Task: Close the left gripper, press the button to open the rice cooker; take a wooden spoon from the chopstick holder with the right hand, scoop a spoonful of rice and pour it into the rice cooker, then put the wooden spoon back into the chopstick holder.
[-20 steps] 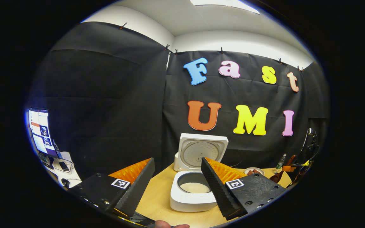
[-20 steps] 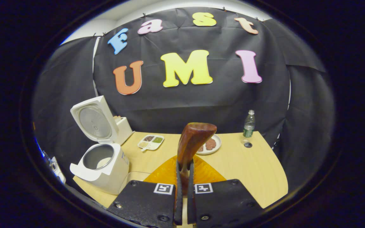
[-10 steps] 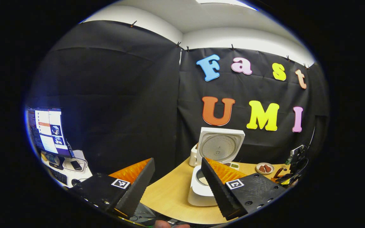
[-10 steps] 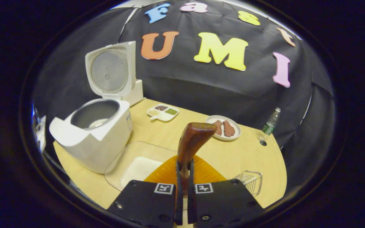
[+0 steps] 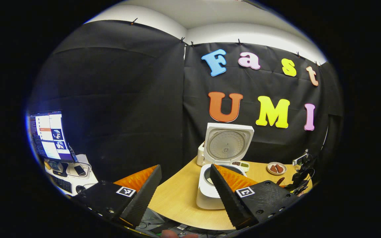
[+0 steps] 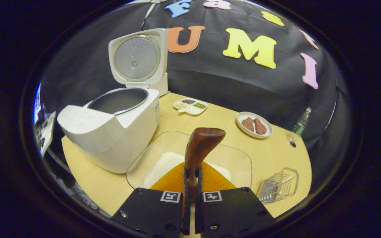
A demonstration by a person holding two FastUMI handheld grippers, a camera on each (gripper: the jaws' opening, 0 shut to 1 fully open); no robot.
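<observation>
The wooden spoon (image 6: 199,148) stands upright, clamped between the fingers of my right gripper (image 6: 190,198), its bowl above a clear tray of rice (image 6: 164,163). The rice cooker (image 6: 111,125) sits just left of the tray, lid raised. My left gripper (image 5: 185,195) hangs with jaws wide, empty, before the table (image 5: 177,198).

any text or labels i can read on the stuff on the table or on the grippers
Nothing reads clearly enough to quote.
Rice cooker side print: too small to read.
Water bottle label: too blurred.
Monitor: too small.
Square markers on the right gripper: black-and-white patterns, no words.
</observation>
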